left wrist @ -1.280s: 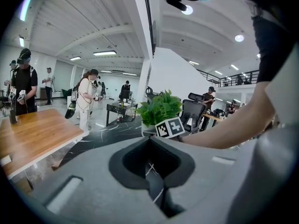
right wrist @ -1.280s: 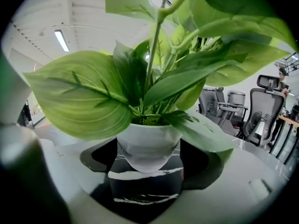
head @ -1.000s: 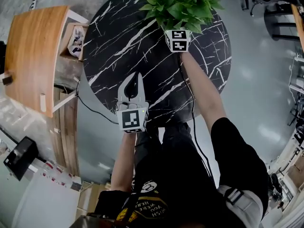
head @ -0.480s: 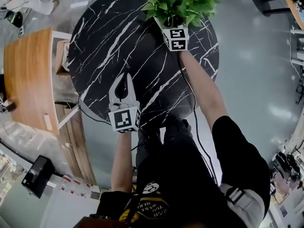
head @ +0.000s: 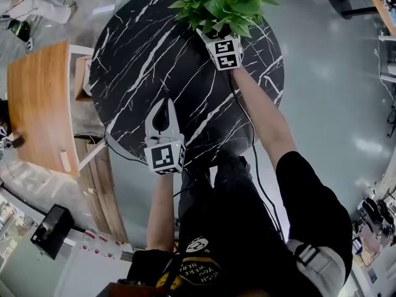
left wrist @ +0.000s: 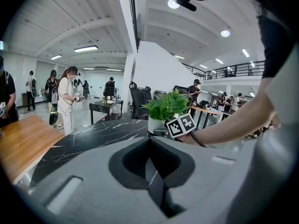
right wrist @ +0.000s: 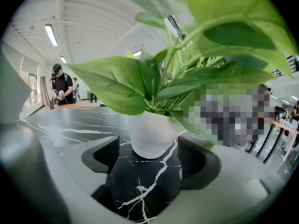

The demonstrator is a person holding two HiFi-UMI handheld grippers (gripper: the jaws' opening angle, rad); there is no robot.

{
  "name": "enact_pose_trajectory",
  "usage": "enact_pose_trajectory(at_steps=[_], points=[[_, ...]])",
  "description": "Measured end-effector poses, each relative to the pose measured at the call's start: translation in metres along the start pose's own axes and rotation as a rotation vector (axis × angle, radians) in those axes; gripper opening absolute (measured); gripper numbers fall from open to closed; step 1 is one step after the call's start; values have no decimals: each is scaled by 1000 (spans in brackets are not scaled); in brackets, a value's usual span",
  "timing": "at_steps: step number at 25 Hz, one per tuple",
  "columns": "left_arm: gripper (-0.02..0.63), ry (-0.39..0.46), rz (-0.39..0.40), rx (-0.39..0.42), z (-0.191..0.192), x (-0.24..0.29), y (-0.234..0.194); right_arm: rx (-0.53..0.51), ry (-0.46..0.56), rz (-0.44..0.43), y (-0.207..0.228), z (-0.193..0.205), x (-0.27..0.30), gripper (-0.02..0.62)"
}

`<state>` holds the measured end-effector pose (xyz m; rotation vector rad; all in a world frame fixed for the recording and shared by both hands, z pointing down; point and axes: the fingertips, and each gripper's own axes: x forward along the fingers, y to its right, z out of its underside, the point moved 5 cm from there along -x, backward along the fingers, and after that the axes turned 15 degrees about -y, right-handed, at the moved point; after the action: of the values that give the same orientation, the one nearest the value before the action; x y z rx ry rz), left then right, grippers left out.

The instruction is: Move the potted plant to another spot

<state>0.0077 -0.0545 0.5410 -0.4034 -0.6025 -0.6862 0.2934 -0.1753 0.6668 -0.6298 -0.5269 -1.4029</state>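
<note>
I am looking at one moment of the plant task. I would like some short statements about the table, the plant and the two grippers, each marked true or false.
1. The plant stands on the black table. True.
2. The pot is white. True.
3. The left gripper holds the pot. False: it is shut on nothing, over the near part of the table, apart from the pot.
4. The right gripper has its jaws together. False: they stand apart, with the pot between their tips.
5. The table is square. False: it is round.
</note>
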Motion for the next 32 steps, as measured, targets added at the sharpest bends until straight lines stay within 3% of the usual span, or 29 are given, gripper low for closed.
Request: enact_pose_trajectory(at_steps=[7, 10, 13, 17, 18, 21, 27, 32], points=[[5, 3, 1, -11, -3, -13, 4, -10, -37, -68, -29, 22, -36, 397], [5, 14, 14, -29, -7, -25, 9, 57, -73, -114, -47, 47, -83, 395], [5, 26, 28, -38, -15, -42, 18, 143, -81, -141, -68, 67, -159, 338], [5, 69, 63, -8, -46, -64, 38, 192, 0, -114, -86, 39, -260, 179], [5, 87, 75, 3, -56, -69, 45, 207, 21, -104, -88, 29, -280, 116], [5, 141, 111, 31, -86, -84, 67, 238, 89, -71, -85, -1, -325, 8], [5, 218, 138, 111, -121, -120, 96, 228, 179, -60, -82, -45, -376, 3], [5, 244, 140, 125, -126, -145, 100, 210, 213, -55, -91, -61, -397, 2]])
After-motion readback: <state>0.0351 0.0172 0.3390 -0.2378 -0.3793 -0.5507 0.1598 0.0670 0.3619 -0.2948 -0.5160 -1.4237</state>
